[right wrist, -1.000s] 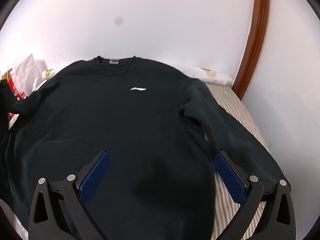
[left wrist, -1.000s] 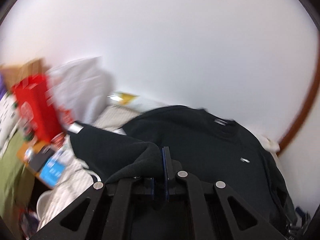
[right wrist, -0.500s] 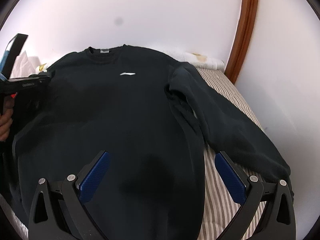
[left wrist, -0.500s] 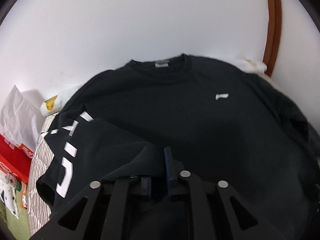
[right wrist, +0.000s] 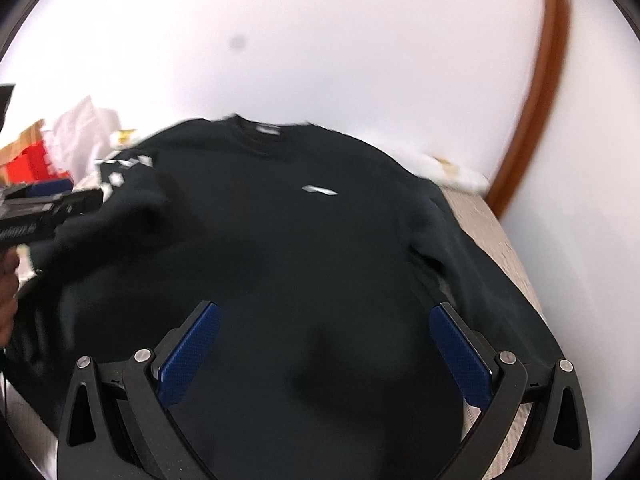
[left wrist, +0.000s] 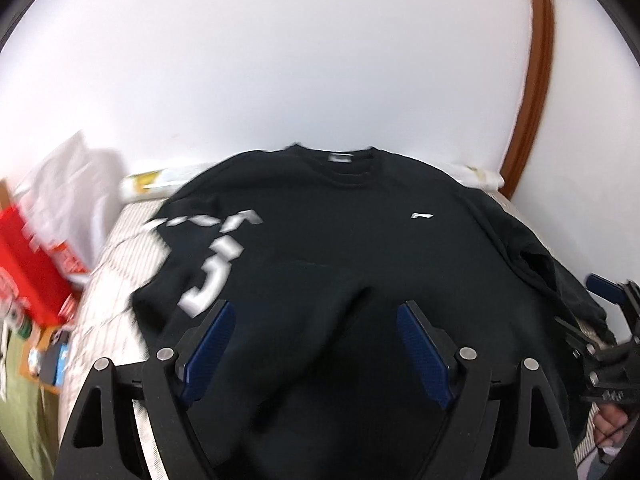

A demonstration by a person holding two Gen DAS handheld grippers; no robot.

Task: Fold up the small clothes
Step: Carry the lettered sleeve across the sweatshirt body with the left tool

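Observation:
A black sweatshirt (left wrist: 360, 240) with a small white chest logo lies flat on a striped bed, also in the right wrist view (right wrist: 320, 248). Its left sleeve (left wrist: 224, 264), with white lettering, is folded across the body. My left gripper (left wrist: 316, 316) is open and empty above the sleeve's cuff. My right gripper (right wrist: 324, 320) is open and empty above the lower body of the sweatshirt. The right sleeve (right wrist: 480, 272) lies along the right edge of the bed.
The striped mattress (left wrist: 120, 256) ends at a white wall (left wrist: 320, 60) with a brown curved frame (left wrist: 532, 100) at right. A red box (left wrist: 28, 264), white bags (left wrist: 68, 184) and clutter sit left of the bed.
My left gripper carried the left sleeve across the sweatshirt body, then opened and let it go. The right gripper stayed open and shifted slightly.

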